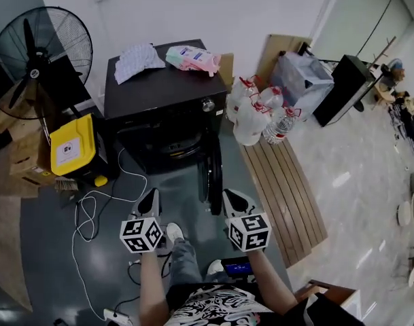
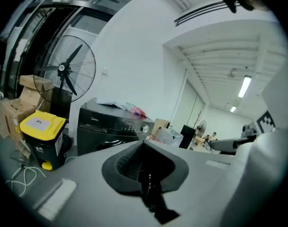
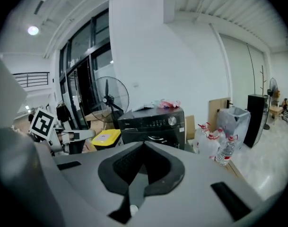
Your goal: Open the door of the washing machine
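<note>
Facing the washing machine, well ahead of the left gripper and right gripper, both pinched shut and empty. Judging its door already swung out, edge-on just ahead of the right gripper. If short of fully open, best hooking the free edge and following its arc.

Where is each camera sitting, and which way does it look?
Head view: on the person's head, looking steeply down at the washing machine; both forearms, the left gripper and the right gripper show.
Left gripper view: on the left gripper, facing the washing machine past its shut fingers.
Right gripper view: on the right gripper, same way, fingers shut.
Shared: all see the fan.
</note>
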The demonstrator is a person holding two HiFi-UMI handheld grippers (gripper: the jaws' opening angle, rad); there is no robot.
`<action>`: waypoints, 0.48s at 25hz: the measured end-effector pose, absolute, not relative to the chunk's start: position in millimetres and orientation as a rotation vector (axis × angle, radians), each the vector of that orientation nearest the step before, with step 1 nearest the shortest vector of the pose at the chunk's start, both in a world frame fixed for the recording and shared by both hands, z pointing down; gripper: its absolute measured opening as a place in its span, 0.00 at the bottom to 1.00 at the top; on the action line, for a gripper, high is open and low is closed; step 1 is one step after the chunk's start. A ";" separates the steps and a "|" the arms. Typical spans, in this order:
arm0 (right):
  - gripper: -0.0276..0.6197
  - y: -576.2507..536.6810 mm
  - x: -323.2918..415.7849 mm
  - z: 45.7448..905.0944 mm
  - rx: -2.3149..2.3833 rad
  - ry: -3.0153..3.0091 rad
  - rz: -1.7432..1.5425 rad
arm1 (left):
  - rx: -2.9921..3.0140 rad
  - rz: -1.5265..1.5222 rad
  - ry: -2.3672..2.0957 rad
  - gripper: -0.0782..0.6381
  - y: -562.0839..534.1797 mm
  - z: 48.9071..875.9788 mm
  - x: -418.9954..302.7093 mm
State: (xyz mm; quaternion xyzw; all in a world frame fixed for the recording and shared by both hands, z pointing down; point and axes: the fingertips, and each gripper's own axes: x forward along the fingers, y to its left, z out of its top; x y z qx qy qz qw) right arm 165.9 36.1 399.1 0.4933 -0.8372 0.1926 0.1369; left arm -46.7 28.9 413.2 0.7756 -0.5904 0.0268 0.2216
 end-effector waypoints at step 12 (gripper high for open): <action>0.05 97.1 170.5 332.0 1.445 -2.532 0.448 | 2.228 0.069 -1.772 0.11 104.6 329.0 -22.5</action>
